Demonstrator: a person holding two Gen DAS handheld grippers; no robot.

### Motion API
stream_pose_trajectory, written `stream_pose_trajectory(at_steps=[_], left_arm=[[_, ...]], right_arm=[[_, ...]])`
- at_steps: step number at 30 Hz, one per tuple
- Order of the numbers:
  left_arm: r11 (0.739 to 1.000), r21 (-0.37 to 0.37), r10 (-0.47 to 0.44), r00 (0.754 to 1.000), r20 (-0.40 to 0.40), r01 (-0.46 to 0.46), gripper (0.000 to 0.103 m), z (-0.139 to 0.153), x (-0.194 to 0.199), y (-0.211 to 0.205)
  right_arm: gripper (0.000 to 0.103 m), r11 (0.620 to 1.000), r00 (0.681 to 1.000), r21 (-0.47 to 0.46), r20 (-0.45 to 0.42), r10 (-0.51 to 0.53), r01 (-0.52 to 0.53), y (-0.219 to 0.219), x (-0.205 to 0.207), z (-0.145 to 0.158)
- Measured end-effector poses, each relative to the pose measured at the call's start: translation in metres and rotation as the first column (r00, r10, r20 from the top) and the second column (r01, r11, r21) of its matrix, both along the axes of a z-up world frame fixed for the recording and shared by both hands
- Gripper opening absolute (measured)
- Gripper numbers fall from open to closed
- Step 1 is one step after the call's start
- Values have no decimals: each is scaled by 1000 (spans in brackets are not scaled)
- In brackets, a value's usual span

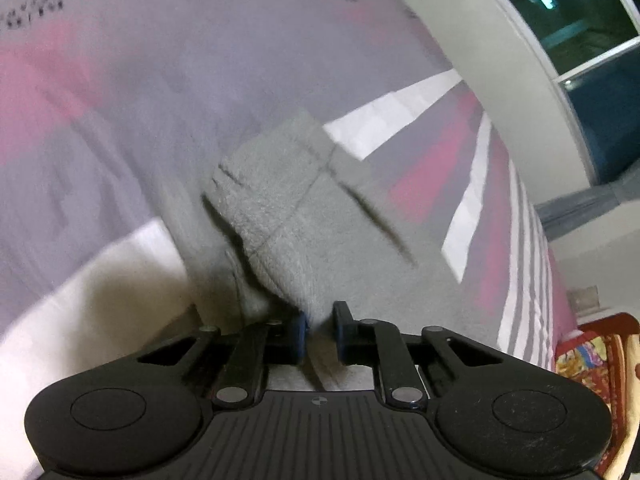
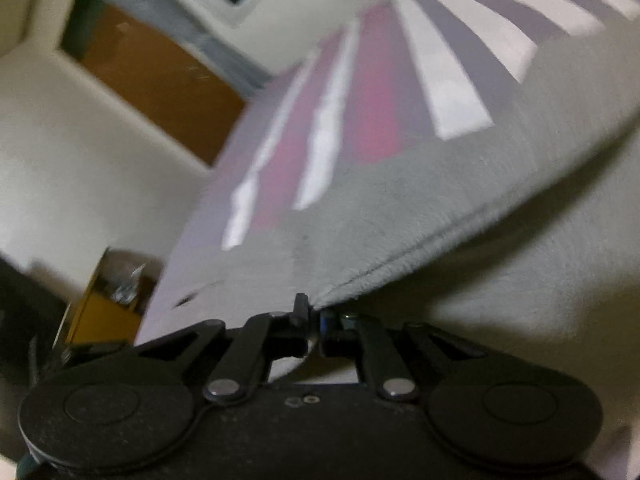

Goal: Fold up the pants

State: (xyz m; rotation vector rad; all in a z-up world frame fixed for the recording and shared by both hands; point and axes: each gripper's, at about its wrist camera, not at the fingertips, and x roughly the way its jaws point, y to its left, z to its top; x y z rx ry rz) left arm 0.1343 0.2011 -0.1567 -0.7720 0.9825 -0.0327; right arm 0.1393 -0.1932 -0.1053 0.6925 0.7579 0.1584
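Observation:
The grey fleece pants [image 1: 296,208] hang lifted over a bed sheet with pink, grey and white stripes. In the left wrist view my left gripper [image 1: 320,328] is shut on a bunched edge of the pants, with a folded part and the hem hanging ahead of it. In the right wrist view my right gripper [image 2: 314,316] is shut on a corner of the pants [image 2: 400,216], whose seamed edge stretches away to the right above the sheet. Both views are blurred by motion.
The striped bed sheet [image 1: 120,100] fills most of both views, also seen in the right wrist view [image 2: 372,96]. A window [image 1: 580,32] and wall lie to the right of the bed. A patterned cloth [image 1: 592,360] lies at the bed's right edge. A brown door [image 2: 152,76] and a yellow box [image 2: 104,312] are left.

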Motion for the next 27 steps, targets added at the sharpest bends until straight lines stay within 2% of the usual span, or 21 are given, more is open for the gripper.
stream_pose_trajectory(at_steps=[3, 6, 8, 9, 11, 14, 19, 21, 22, 27], left_arm=[[1000, 2, 6, 1000, 5, -6, 15, 2, -6, 14], [998, 59, -6, 1000, -26, 7, 15, -14, -6, 12], [997, 81, 5, 999, -39, -1, 15, -27, -9, 13], [998, 69, 13, 999, -39, -10, 15, -29, -9, 14], [998, 53, 28, 999, -24, -26, 15, -24, -11, 16], [996, 79, 27, 999, 27, -29, 15, -10, -12, 19], [994, 108, 17, 999, -44, -12, 15, -31, -12, 18], [992, 120, 32, 999, -38, -27, 15, -24, -16, 15], [991, 131, 34, 999, -38, -29, 15, -17, -18, 13], [970, 241, -39, 998, 43, 27, 15, 18, -35, -17]], right_arm=[[5, 998, 998, -5, 6, 58, -58, 12, -17, 7], [5, 989, 994, -100, -52, 100, -105, 26, -20, -12], [5, 990, 990, -102, -112, 89, -101, 30, -18, -34], [5, 990, 989, -99, -122, 83, -95, 31, -19, -39], [5, 993, 991, -81, -111, 80, -90, 32, -21, -36], [5, 988, 992, -95, -63, 114, -119, 33, -20, -22], [7, 981, 983, -135, -143, 118, -138, 31, -21, -48], [15, 985, 986, -121, -132, 106, -123, 27, -22, -41], [24, 987, 987, -110, -126, 99, -113, 26, -23, -38], [27, 994, 994, -92, -105, 43, -53, 0, -37, -26]])
